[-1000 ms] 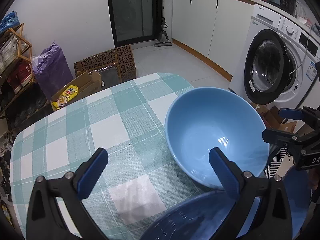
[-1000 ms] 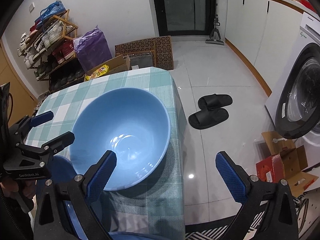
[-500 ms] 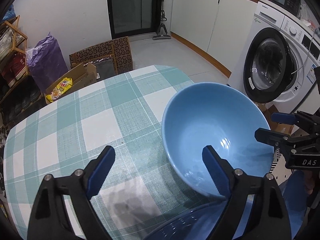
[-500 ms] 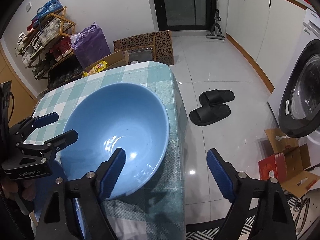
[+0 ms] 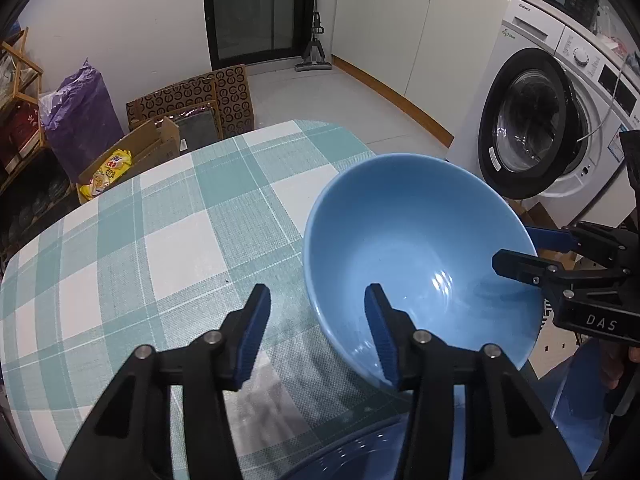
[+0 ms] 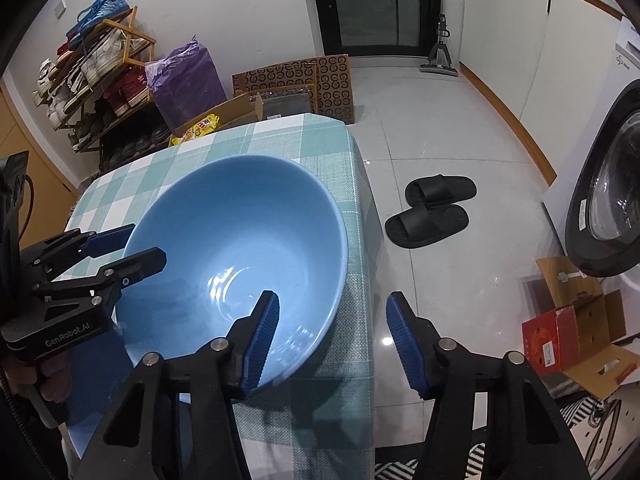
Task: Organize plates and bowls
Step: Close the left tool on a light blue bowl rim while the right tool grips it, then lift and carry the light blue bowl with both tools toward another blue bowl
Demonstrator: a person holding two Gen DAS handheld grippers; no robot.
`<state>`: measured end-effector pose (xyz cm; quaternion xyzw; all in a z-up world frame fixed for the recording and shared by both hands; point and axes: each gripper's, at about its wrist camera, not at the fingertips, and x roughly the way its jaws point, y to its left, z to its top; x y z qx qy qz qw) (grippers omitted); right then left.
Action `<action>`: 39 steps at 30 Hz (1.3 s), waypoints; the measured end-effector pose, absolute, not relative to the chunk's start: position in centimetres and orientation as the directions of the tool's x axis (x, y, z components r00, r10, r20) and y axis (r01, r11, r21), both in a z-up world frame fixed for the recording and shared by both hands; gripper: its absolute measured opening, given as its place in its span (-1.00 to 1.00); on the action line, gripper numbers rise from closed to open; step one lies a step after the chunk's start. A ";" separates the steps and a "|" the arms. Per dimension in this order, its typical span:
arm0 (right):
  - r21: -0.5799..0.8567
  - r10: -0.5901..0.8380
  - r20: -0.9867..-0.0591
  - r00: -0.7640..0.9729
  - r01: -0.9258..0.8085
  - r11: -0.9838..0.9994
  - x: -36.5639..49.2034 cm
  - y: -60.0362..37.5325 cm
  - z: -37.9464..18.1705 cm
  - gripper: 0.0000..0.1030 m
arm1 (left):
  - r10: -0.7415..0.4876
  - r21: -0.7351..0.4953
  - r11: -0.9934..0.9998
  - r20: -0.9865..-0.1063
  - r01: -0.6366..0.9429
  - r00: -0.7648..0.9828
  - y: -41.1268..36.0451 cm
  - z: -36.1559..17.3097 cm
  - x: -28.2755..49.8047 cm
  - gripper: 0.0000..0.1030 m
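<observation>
A large light blue bowl [image 5: 416, 248] sits near the right edge of the table with the teal check cloth [image 5: 168, 216]. My left gripper [image 5: 316, 294] straddles the bowl's near-left rim: one pad is over the cloth and the other inside the bowl. Its jaws are closing, with a gap still showing. My right gripper [image 6: 333, 300] straddles the near-right rim of the same bowl [image 6: 240, 240]. One pad is inside the bowl, the other out past the table edge. Its jaws are closing too and do not pinch the rim. Each gripper shows in the other's view.
A darker blue dish [image 5: 384, 452] lies just below my left gripper, and a blue plate [image 6: 96, 376] lies beside the bowl. Off the table's right side the floor holds black slippers [image 6: 432, 208], a washing machine [image 5: 532, 128] and cardboard boxes [image 6: 568, 332].
Both pairs of jaws have narrowed from wide open to about half as wide around the bowl's rim. The bowl and both hands have barely shifted.
</observation>
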<state>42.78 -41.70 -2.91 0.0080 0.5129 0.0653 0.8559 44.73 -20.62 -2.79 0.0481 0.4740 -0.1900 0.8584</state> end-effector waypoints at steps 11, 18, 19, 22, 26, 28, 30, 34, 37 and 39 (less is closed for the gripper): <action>0.082 0.131 -0.882 0.454 -0.127 0.989 42.8 -41.2 -3.3 -0.44 | -0.295 -0.101 0.911 -0.836 0.399 0.462 -21.0 -2.9 44.5 -0.57; 0.069 0.125 -0.880 0.459 -0.138 0.988 42.8 -40.8 -3.2 -0.62 | -0.301 -0.099 0.908 -0.830 0.406 0.470 -21.2 -2.7 44.4 -0.69; 0.065 0.123 -0.879 0.460 -0.139 0.988 42.7 -40.8 -3.2 -0.62 | -0.303 -0.101 0.908 -0.828 0.406 0.471 -21.1 -2.7 44.4 -0.69; 0.062 0.120 -0.879 0.461 -0.139 0.988 42.6 -40.8 -3.2 -0.62 | -0.302 -0.098 0.908 -0.827 0.408 0.474 -21.2 -2.7 44.4 -0.70; 0.059 0.118 -0.879 0.461 -0.140 0.988 42.6 -40.8 -3.2 -0.63 | -0.300 -0.094 0.908 -0.826 0.408 0.477 -21.2 -2.7 44.3 -0.70; 0.058 0.117 -0.879 0.462 -0.139 0.989 42.6 -40.8 -3.2 -0.63 | -0.299 -0.093 0.908 -0.826 0.408 0.478 -21.3 -2.7 44.3 -0.70; 0.059 0.117 -0.879 0.461 -0.139 0.989 42.6 -40.8 -3.2 -0.63 | -0.299 -0.093 0.908 -0.826 0.408 0.478 -21.3 -2.7 44.3 -0.70; 0.056 0.114 -0.878 0.465 -0.138 0.989 42.5 -40.8 -3.2 -0.63 | -0.300 -0.092 0.908 -0.825 0.409 0.479 -21.3 -2.6 44.2 -0.70; 0.052 0.110 -0.876 0.470 -0.135 0.990 42.3 -40.9 -2.9 -0.63 | -0.300 -0.089 0.907 -0.822 0.411 0.484 -21.4 -2.5 44.2 -0.70; 0.047 0.106 -0.872 0.478 -0.133 0.990 42.1 -41.0 -2.7 -0.63 | -0.302 -0.088 0.907 -0.819 0.412 0.488 -21.5 -2.4 44.1 -0.70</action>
